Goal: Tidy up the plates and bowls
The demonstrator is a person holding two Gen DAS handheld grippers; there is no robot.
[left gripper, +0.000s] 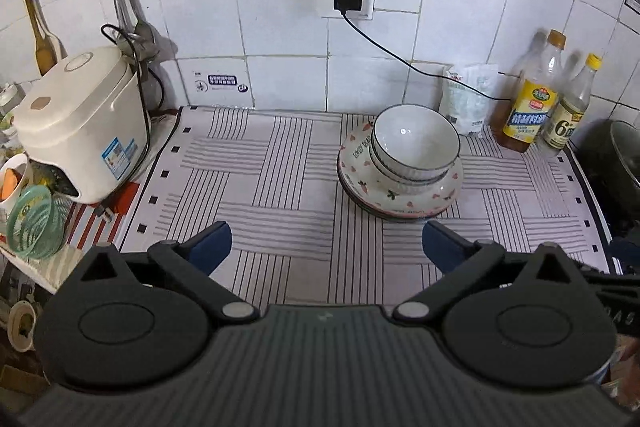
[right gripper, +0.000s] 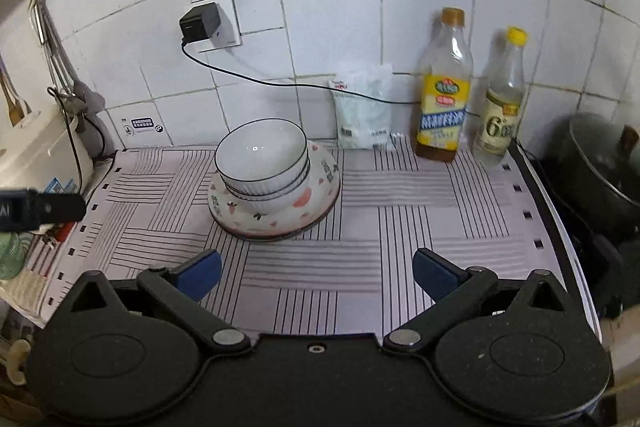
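- Left gripper [left gripper: 326,247]: jaws spread wide, nothing between them, above the striped mat [left gripper: 256,187].
- Right gripper [right gripper: 316,273]: jaws also wide apart, empty, short of the stack.
- White ribbed bowls [left gripper: 414,147] nested, sitting in the strawberry-print plates [left gripper: 400,193], stacked on the mat near the wall.
- Two bottles [right gripper: 442,95] and a white bag [right gripper: 364,111] stand behind; rice cooker [left gripper: 80,123] at mat's left.

Dark pot [right gripper: 604,163] cut off rightward

Two downward wrist views, shared bowls [left gripper: 414,143]
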